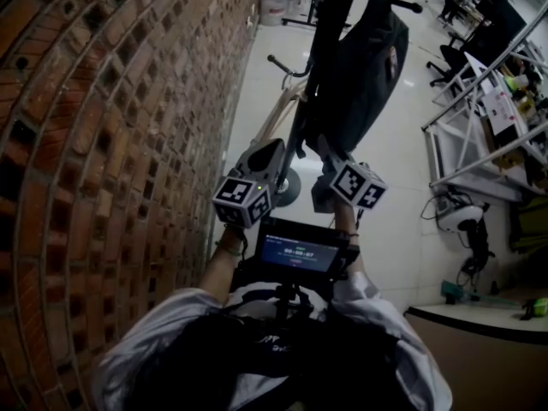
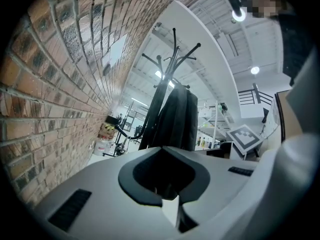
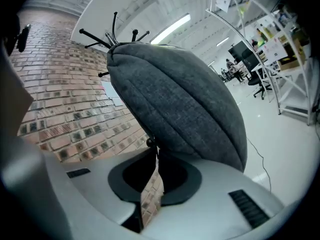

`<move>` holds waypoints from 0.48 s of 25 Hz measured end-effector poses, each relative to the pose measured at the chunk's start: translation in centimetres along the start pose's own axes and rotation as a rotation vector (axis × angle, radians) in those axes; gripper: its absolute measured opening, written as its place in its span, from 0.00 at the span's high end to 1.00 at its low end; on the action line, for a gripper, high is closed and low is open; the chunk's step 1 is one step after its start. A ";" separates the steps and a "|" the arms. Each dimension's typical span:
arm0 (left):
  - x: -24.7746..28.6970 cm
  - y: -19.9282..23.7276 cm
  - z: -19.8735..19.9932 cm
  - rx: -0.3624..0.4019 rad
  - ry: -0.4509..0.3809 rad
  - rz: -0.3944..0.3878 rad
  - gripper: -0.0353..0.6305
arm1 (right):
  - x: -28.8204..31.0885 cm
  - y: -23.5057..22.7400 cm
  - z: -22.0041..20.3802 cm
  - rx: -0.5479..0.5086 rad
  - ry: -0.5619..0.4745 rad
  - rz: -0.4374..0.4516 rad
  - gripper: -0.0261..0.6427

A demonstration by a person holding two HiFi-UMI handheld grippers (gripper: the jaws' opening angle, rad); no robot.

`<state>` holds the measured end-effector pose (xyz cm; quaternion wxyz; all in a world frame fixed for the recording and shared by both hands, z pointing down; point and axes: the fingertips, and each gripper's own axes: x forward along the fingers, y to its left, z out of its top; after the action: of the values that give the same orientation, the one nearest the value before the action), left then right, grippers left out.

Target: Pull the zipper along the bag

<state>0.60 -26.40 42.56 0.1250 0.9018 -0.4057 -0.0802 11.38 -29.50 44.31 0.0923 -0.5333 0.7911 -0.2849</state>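
Note:
A dark grey bag (image 1: 364,67) hangs from a black coat rack (image 1: 330,7) beside a brick wall. In the right gripper view the bag (image 3: 175,99) fills the middle, and its small dark zipper pull (image 3: 149,143) hangs at the bottom edge. My right gripper (image 3: 151,151) sits right under it, the jaws a narrow slit apart with the pull at their tips and brick showing through the gap. In the head view the right gripper (image 1: 331,148) is at the bag's lower end. My left gripper (image 1: 271,151) is held beside it to the left, off the bag; its jaws (image 2: 167,194) look shut and empty.
The brick wall (image 1: 103,101) runs close along the left. A beige scooter-like frame (image 1: 282,84) leans by the rack's base. Metal racks (image 1: 479,135), office chairs (image 1: 445,58) and a desk corner (image 1: 479,324) stand to the right. White floor (image 1: 402,169) lies between.

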 end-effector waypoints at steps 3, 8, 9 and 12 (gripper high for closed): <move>0.0 0.2 -0.1 -0.001 -0.005 0.003 0.94 | 0.5 0.1 0.2 0.008 0.001 0.023 0.94; 0.1 -0.3 0.1 0.008 -0.007 0.001 0.94 | 0.2 0.5 0.7 0.023 -0.010 0.046 0.91; 0.1 -0.2 0.0 0.007 -0.009 0.002 0.94 | 0.2 0.5 0.8 0.021 -0.013 0.047 0.91; 0.1 0.2 -0.3 -0.001 -0.005 0.007 0.94 | 0.7 0.7 0.6 0.000 -0.032 0.045 0.97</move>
<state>0.59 -26.59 42.92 0.1246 0.9002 -0.4091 -0.0822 10.85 -30.20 43.53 0.1113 -0.5198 0.8013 -0.2743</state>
